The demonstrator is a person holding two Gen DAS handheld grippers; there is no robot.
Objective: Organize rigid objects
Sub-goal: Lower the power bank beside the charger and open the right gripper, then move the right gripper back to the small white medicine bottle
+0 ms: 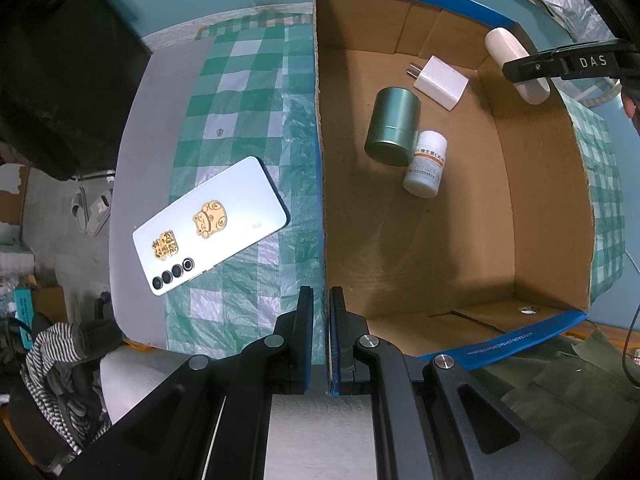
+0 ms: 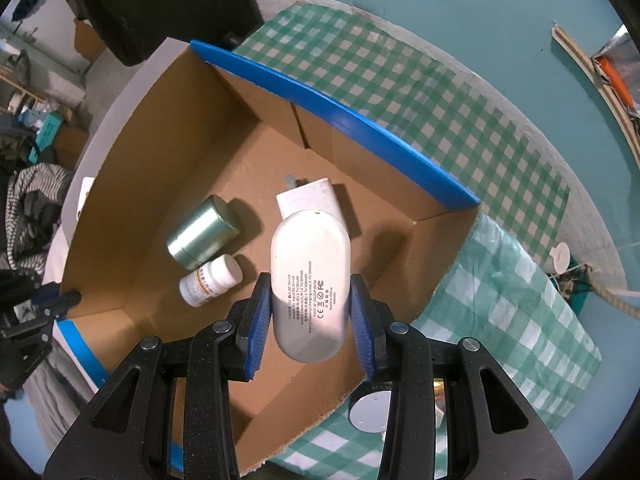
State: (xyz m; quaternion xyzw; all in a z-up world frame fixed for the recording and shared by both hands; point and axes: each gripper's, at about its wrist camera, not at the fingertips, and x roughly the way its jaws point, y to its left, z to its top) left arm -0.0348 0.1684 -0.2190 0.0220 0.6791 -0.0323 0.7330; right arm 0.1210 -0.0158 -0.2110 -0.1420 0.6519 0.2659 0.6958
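Observation:
An open cardboard box (image 1: 540,208) with blue rims holds a green tin (image 1: 392,126), a white pill bottle (image 1: 426,164) and a white charger plug (image 1: 440,82). My left gripper (image 1: 322,336) is shut on the box's near-left wall. My right gripper (image 2: 310,320) is shut on a white oval earbud case (image 2: 310,276) and holds it above the box, over the plug (image 2: 310,200); the case also shows in the left wrist view (image 1: 504,50). A white phone (image 1: 212,224) with gold stickers lies on the checked cloth left of the box.
The green-checked cloth (image 2: 420,92) covers the table around the box. A round silver lid (image 2: 370,412) lies beside the box's near corner. A dark bulky object (image 1: 60,60) stands at the far left. Clothes (image 1: 60,360) hang off the table edge.

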